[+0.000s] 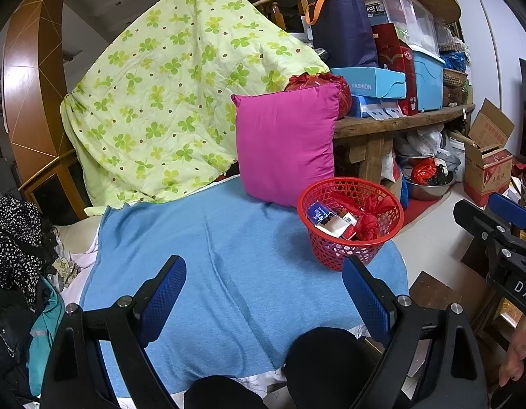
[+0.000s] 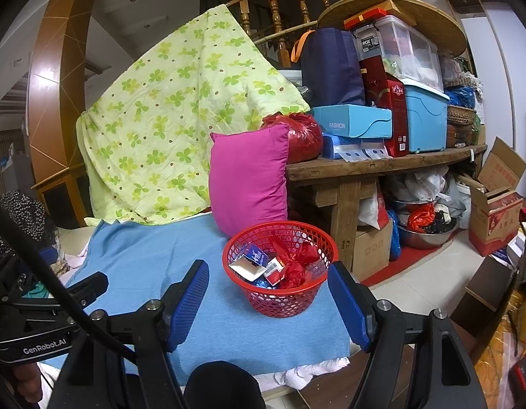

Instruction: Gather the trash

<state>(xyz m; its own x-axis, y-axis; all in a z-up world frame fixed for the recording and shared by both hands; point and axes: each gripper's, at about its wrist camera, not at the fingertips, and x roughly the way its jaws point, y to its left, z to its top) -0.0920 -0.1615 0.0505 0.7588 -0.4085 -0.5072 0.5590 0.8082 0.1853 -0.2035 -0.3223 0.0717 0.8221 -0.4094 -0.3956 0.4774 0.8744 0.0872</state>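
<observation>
Red mesh basket [image 2: 280, 272] w/ trash at 12 o'clock on blue cloth [image 2: 153, 266]; looks light, flexy, so grab rim. Both my grippers, left [image 1: 263, 293] & right [image 2: 268, 300], gape wide, holding nothing.

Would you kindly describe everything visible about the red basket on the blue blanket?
The red basket is a round, open-topped bin of perforated plastic mesh with a solid rolled rim, tapering toward its base. It stands upright on the blue blanket, near the blanket's right edge and just in front of the magenta pillow; whether it touches the pillow is unclear. Inside lie small cartons and crumpled red plastic, filling it partway. Neither claw touches it.
</observation>
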